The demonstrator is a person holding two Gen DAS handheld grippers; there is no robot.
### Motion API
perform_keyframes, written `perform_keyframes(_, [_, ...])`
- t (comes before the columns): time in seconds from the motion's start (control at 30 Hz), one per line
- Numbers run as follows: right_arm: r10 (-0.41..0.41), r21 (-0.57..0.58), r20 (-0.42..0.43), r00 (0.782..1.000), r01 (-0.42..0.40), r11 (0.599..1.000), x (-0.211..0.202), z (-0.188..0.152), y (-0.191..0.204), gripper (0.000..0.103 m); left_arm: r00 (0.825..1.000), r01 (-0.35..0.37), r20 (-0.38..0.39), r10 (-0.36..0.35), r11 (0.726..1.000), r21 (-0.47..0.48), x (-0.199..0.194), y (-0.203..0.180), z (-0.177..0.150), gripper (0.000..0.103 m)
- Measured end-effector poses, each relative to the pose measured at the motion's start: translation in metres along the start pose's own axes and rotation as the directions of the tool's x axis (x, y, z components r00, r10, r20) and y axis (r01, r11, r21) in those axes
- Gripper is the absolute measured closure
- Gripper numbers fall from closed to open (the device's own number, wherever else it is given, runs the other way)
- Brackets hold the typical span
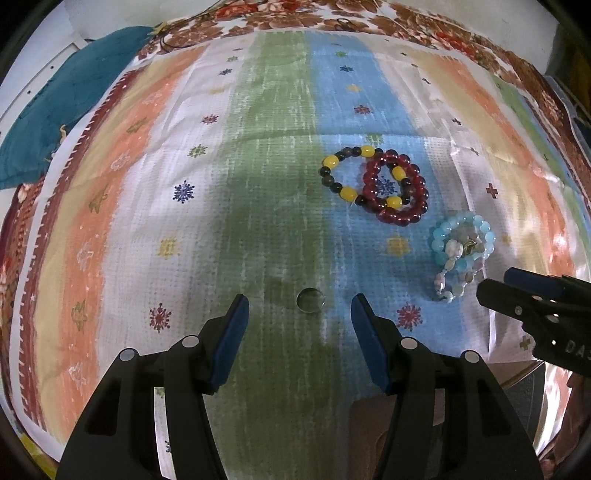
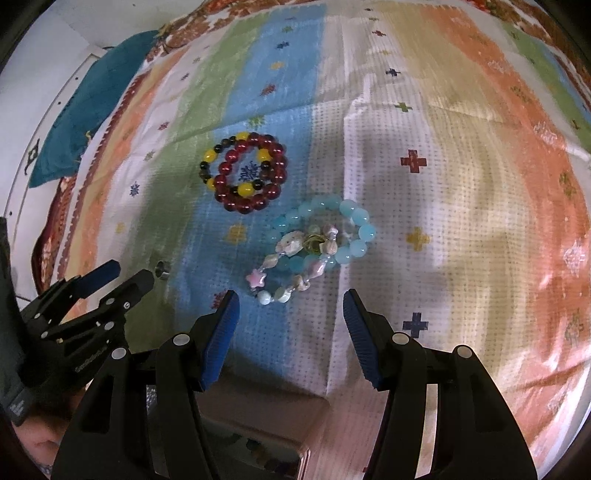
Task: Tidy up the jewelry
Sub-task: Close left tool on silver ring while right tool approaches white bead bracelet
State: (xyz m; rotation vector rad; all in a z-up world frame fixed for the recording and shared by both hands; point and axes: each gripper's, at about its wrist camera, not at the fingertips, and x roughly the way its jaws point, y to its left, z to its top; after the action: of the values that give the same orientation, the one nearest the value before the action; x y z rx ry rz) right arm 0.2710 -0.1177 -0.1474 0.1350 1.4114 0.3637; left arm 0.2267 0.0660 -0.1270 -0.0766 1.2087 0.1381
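Several bead bracelets lie on a striped cloth (image 1: 273, 155). A yellow-and-dark bracelet (image 1: 334, 161) overlaps a red bracelet (image 1: 406, 218); both show in the right wrist view (image 2: 207, 159) (image 2: 255, 205). A light blue bracelet (image 2: 360, 229) and a pastel shell-and-star bracelet (image 2: 280, 291) lie tangled just ahead of my right gripper (image 2: 290, 306), which is open and empty. A small round silver piece (image 1: 310, 301) sits between the fingertips of my left gripper (image 1: 299, 306), which is open. The right gripper (image 1: 495, 284) shows at the right of the left wrist view, near the blue bracelet (image 1: 439, 236).
A teal cloth (image 1: 62, 107) lies at the far left edge. A floral bedspread (image 1: 332, 18) borders the striped cloth at the back. A box-like container (image 2: 258, 439) sits below the near edge, under the right gripper.
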Motion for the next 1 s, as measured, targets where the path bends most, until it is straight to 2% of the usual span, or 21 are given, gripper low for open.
perform_keyframes(0.3, [0.006, -0.001, -0.031, 1.000, -0.006, 1.000, 0.013, 0.006, 0.000, 0.046, 1.000, 0.005, -0.011, -0.005, 1.000, 0.017, 0.007, -0.003, 0.002, 0.045])
perform_keyframes(0.43, [0.017, 0.020, -0.046, 0.999, -0.016, 1.000, 0.019, 0.008, -0.005, 0.052, 0.999, 0.015, -0.038, -0.014, 1.000, 0.004, 0.015, -0.002, 0.001, 0.045])
perform_keyframes(0.53, [-0.007, 0.013, -0.050, 0.999, 0.008, 1.000, 0.023, 0.009, -0.007, 0.056, 0.998, 0.022, -0.060, -0.022, 1.000, -0.002, 0.023, -0.002, 0.001, 0.045])
perform_keyframes(0.8, [-0.029, 0.003, -0.045, 0.999, 0.029, 1.000, 0.027, 0.014, -0.007, 0.065, 0.994, 0.061, -0.087, -0.064, 0.997, -0.038, 0.033, 0.004, 0.002, 0.059])
perform_keyframes(0.9, [-0.038, 0.003, -0.043, 0.998, 0.038, 0.999, 0.027, 0.015, -0.008, 0.072, 0.994, 0.055, -0.087, -0.059, 0.998, -0.042, 0.036, 0.005, 0.002, 0.066])
perform_keyframes(0.93, [-0.037, 0.005, -0.042, 0.998, 0.037, 0.999, 0.027, 0.015, -0.008, 0.077, 0.994, 0.055, -0.087, -0.059, 0.998, -0.041, 0.036, 0.005, 0.003, 0.068])
perform_keyframes(1.0, [-0.023, 0.013, -0.050, 0.998, 0.024, 1.000, 0.029, 0.015, -0.010, 0.085, 0.994, 0.054, -0.088, -0.058, 0.998, -0.043, 0.037, 0.006, 0.003, 0.078])
